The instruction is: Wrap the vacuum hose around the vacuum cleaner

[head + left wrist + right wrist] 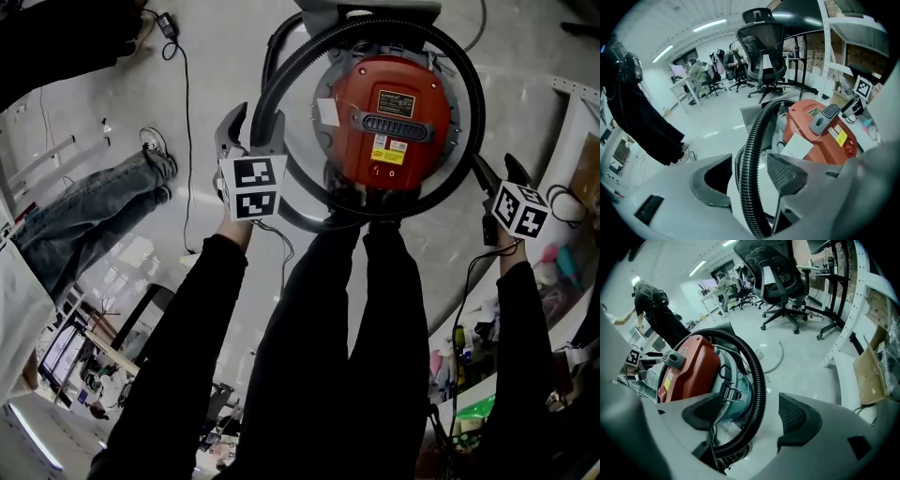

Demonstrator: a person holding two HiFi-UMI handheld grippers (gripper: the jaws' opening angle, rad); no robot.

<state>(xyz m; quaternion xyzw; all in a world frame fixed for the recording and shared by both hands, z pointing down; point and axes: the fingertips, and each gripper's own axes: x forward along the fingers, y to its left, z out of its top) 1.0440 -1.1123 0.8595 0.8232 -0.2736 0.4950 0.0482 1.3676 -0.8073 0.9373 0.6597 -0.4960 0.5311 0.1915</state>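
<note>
The left hand-held gripper [750,171] is standing partly open, the hose [749,140] running loose between its jaws. The right hand-held gripper [752,413] is gaping wide around it too. The hose is circling the vacuum [389,122] on the floor [216,56]. Unpinched, the springy loop is likely risking uncoiling and slipping off.

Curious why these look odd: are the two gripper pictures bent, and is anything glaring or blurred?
Left gripper view: fisheye circle, black corners, the shelf post bowed, the ceiling light strip glaring. Right gripper view: same curving, glossy floor with soft reflections, vacuum hose sharp. Head view: little bending, the red vacuum cleaner crisp, even lighting.
</note>
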